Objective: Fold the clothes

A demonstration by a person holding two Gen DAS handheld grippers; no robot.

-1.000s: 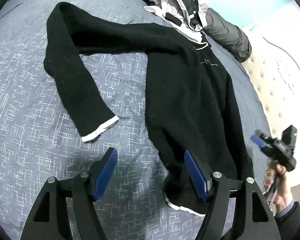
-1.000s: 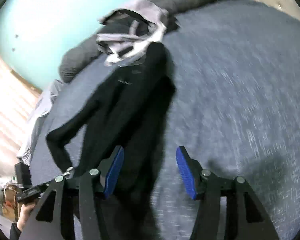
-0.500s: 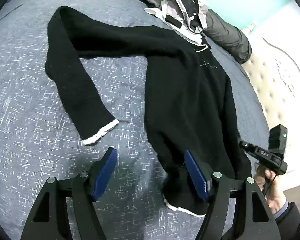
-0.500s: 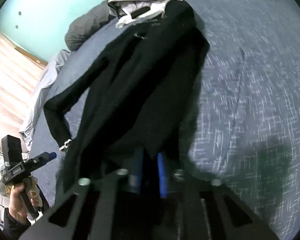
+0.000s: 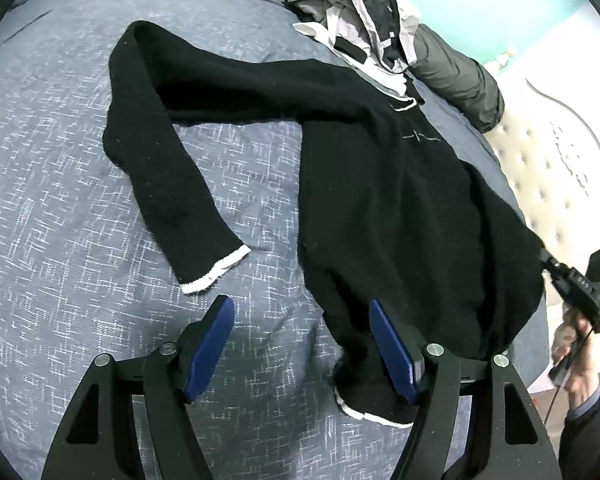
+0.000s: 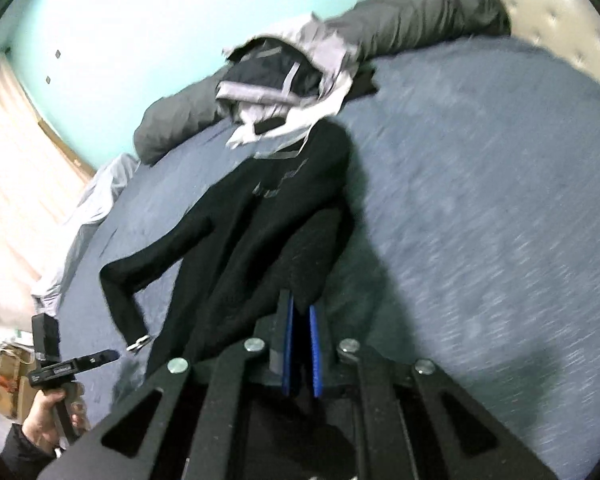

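Pinching the raised side edge of the black knit sweater (image 6: 236, 240) between its blue pads, the right hand-held gripper (image 6: 300, 354) angles downward over the blue-grey bed (image 5: 60, 220); the left hand-held gripper (image 5: 300, 344) hovers spread apart at the sweater's white-trimmed hem.

Blue-grey speckled bed (image 5: 60, 240) bearing a black sweater (image 5: 380, 200), a rumpled clothes heap (image 5: 360, 28), a grey bolster (image 5: 460, 76).
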